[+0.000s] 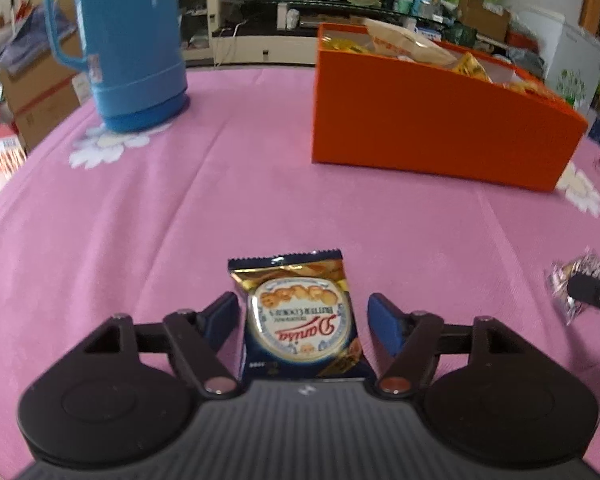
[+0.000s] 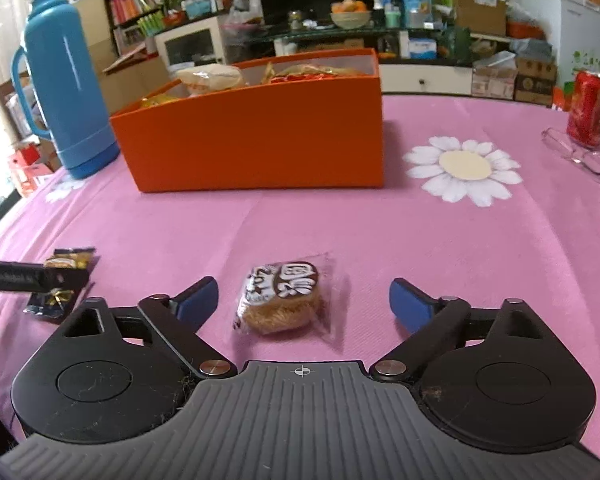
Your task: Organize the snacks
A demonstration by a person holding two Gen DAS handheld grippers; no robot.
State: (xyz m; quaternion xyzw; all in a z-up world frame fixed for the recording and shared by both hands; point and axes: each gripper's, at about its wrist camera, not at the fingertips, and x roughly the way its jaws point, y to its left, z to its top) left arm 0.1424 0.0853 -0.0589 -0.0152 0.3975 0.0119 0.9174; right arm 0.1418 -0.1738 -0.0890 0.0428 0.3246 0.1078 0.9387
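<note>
A dark blue cookie packet [image 1: 300, 316] lies flat on the pink tablecloth between the fingers of my left gripper [image 1: 302, 320]; the blue pads stand apart from its edges, so the gripper is open. In the right wrist view a clear-wrapped round pastry [image 2: 282, 300] lies between the fingers of my right gripper [image 2: 304, 304], which is open wide with gaps on both sides. The orange box [image 1: 420, 120] [image 2: 260, 140] holds several snack packs at the back of the table. The cookie packet [image 2: 66, 276] and part of the left gripper show at the left edge of the right wrist view.
A tall blue thermos [image 1: 132, 40] [image 2: 68, 92] stands left of the box. A red can [image 2: 588, 108] and a pair of glasses [image 2: 580, 156] sit at the far right. White daisy prints mark the tablecloth [image 2: 420, 248]. Cluttered shelves and cartons lie beyond the table.
</note>
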